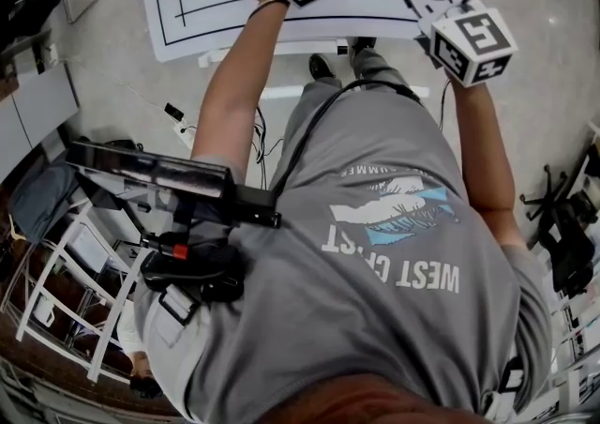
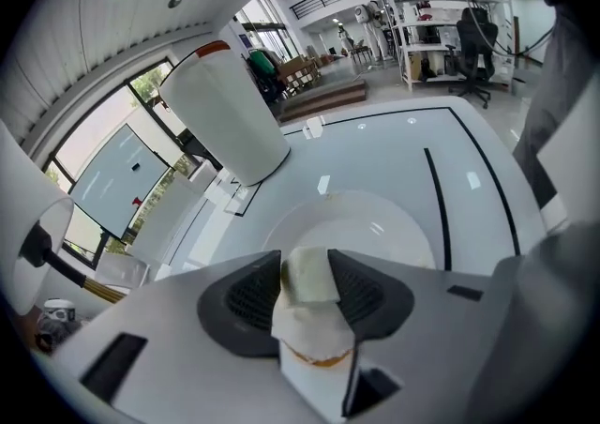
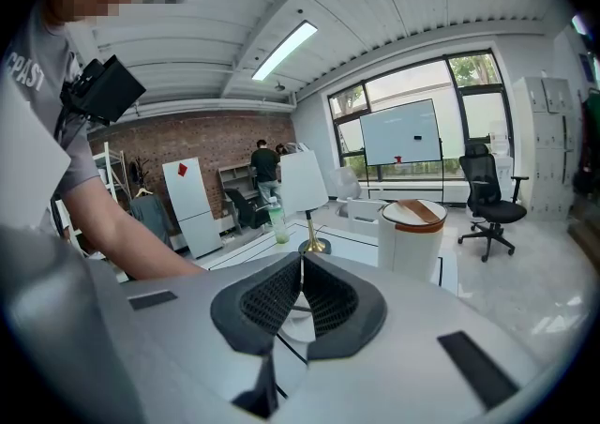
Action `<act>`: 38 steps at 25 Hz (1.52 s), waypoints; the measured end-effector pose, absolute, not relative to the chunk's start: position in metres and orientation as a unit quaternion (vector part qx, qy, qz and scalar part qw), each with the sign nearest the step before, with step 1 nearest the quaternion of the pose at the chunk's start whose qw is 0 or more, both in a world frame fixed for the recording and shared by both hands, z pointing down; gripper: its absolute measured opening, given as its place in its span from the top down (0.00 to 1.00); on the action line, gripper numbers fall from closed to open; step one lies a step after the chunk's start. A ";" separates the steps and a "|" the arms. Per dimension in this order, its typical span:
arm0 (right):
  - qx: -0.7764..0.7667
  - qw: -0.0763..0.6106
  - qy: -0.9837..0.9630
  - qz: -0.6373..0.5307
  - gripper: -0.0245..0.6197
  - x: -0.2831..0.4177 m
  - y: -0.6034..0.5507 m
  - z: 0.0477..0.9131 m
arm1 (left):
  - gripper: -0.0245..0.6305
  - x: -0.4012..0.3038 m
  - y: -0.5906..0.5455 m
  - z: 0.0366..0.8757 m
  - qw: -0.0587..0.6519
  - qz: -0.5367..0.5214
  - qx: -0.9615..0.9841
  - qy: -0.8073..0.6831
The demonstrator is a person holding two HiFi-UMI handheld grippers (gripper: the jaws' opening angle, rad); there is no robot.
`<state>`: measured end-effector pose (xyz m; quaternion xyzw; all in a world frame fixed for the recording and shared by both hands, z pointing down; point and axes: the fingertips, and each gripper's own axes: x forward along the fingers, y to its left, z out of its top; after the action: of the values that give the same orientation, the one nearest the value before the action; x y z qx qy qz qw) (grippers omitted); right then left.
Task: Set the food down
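The left hand-held gripper (image 2: pixel 307 261) is gripping the food (image 2: pixel 309 324), a pale folded piece with an orange seam across it. Both dark ribbed pads are pressing on its upper end, and the rest is hanging down between the jaws. The gripper is pointing steeply down at a white plate (image 2: pixel 384 225), so the food is sitting over the plate's near rim. Whether it is touching the plate cannot be told. The plate is lying on the white desk (image 2: pixel 394 141), inside the black lines drawn on the top and a little in from the desk's near edge.

A white canister (image 2: pixel 225 113) with a brown lid is standing on the desk beyond the plate, toward the far left corner as the left gripper view is showing it, well apart from the plate.

The right hand-held gripper (image 3: pixel 302 261) is hanging over the desk's near edge, to the right of the other one, and pointing only slightly down. Its jaws are closing tip to tip with nothing between them. Past them a lamp (image 3: pixel 305 189) with a gold base and a green bottle (image 3: pixel 278 223) are standing near the desk's far edge.
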<state>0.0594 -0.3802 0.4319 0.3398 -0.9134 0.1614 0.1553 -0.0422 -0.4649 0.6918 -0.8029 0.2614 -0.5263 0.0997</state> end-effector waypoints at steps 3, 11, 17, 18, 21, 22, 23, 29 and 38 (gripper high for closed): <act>0.341 0.155 -0.913 0.162 0.95 0.056 -0.378 0.434 | 0.70 -0.037 -0.457 0.692 0.077 -0.520 -0.813 0.251; 0.345 0.157 -0.912 0.160 0.95 0.055 -0.363 0.421 | 0.68 -0.035 -0.446 0.678 0.032 -0.501 -0.827 0.253; 0.345 0.153 -0.912 0.162 0.95 0.049 -0.358 0.427 | 0.67 -0.044 -0.446 0.667 -0.011 -0.467 -0.840 0.275; 0.345 0.152 -0.912 0.161 0.95 0.047 -0.357 0.427 | 0.67 -0.045 -0.446 0.663 -0.016 -0.459 -0.843 0.280; 0.345 0.150 -0.913 0.159 0.95 0.045 -0.353 0.424 | 0.67 -0.046 -0.444 0.647 -0.034 -0.436 -0.852 0.290; 0.346 0.149 -0.913 0.158 0.95 0.045 -0.352 0.422 | 0.67 -0.046 -0.444 0.641 -0.040 -0.426 -0.854 0.295; 0.345 0.148 -0.913 0.158 0.95 0.044 -0.351 0.420 | 0.67 -0.046 -0.444 0.632 -0.045 -0.416 -0.857 0.301; 0.344 0.135 -0.916 0.154 0.95 0.034 -0.348 0.425 | 0.67 -0.048 -0.447 0.566 -0.053 -0.306 -0.887 0.343; 0.346 0.087 -0.927 0.114 0.95 0.018 -0.335 0.380 | 0.76 -0.068 -0.419 0.424 -0.027 -0.140 -0.915 0.379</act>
<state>0.0183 -0.3349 0.3801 0.3464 -0.9270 0.1141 0.0870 -0.0678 -0.4190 0.4239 -0.9145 0.3785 -0.1400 -0.0269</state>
